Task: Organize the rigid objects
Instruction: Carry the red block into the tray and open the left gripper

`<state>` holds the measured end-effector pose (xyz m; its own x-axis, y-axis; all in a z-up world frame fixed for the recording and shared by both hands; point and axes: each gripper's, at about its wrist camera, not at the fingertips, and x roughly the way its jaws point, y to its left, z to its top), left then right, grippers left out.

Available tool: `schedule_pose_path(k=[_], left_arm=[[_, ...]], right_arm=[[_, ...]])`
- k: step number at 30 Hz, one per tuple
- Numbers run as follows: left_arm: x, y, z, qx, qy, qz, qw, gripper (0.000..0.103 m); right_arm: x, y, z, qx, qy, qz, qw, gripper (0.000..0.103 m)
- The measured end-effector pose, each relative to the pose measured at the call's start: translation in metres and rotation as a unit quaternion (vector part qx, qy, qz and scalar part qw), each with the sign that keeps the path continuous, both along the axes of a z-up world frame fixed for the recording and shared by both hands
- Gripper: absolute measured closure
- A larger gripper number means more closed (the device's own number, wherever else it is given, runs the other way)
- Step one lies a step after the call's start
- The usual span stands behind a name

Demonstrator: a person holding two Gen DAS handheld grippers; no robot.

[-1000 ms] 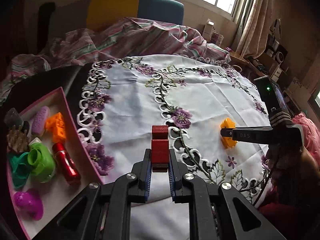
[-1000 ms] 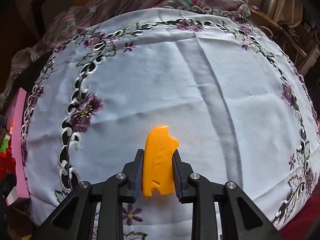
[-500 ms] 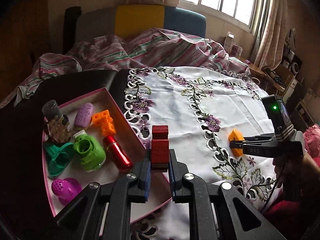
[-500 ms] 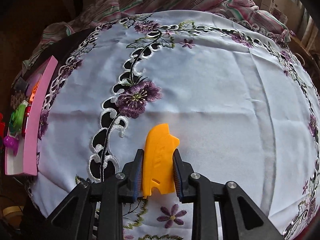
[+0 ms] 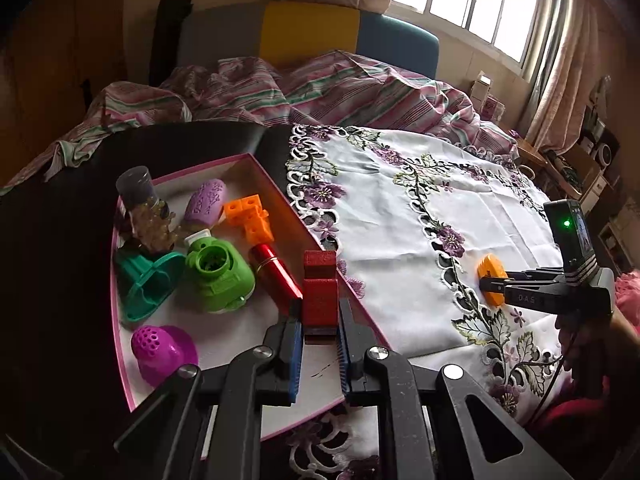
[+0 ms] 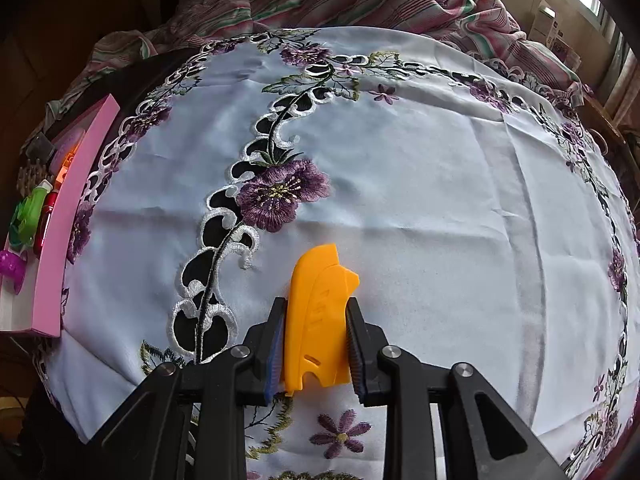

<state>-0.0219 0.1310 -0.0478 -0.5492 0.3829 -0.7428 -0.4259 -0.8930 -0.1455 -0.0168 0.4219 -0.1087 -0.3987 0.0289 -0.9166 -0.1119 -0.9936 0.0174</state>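
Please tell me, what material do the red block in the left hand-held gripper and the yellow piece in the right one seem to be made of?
Red block: probably hard plastic or foam; its matte, slightly grainy faces leave it open.
Yellow piece: likely moulded plastic, smooth with a soft sheen, showing raised ridges and cut slots.

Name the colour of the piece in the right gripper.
Orange piece, clearest in the right wrist view.

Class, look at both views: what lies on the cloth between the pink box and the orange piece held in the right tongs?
Nothing: bare embroidered cloth separates the pink box from the orange piece, clearest in the right wrist view.
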Motion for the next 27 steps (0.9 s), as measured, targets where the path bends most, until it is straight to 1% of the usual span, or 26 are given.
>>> schedule_pose_path(k=[6, 11, 15, 17, 20, 24, 27], left_arm=[[-0.003, -0.015, -0.007, 0.005, -0.018, 0.015, 0.9997, 0.088], [-0.004, -0.040, -0.016, 0.017, -0.039, 0.033, 0.9986, 0.088], [-0.004, -0.072, -0.025, 0.045, -0.066, 0.053, 0.9954, 0.088], [-0.002, -0.085, -0.029, 0.053, -0.070, 0.056, 0.9946, 0.088], [0.000, -0.092, -0.033, 0.052, -0.074, 0.059, 0.9942, 0.088], [-0.004, -0.090, -0.040, 0.041, -0.079, 0.063, 0.9941, 0.088], [-0.007, -0.089, -0.048, 0.033, -0.095, 0.063, 0.9929, 0.088]], right_arm=[[0.001, -0.005, 0.000, 0.016, 0.003, 0.008, 1.000, 0.076], [0.001, -0.007, 0.000, 0.021, 0.004, 0.011, 1.000, 0.076], [0.001, -0.009, 0.000, 0.025, 0.003, 0.013, 1.000, 0.076], [0.001, -0.010, 0.000, 0.029, 0.003, 0.014, 0.999, 0.076], [0.001, -0.011, 0.000, 0.031, 0.002, 0.016, 0.999, 0.076], [0.002, -0.012, 0.000, 0.033, 0.001, 0.018, 0.999, 0.076], [0.002, -0.012, 0.000, 0.032, 0.001, 0.018, 0.999, 0.076]])
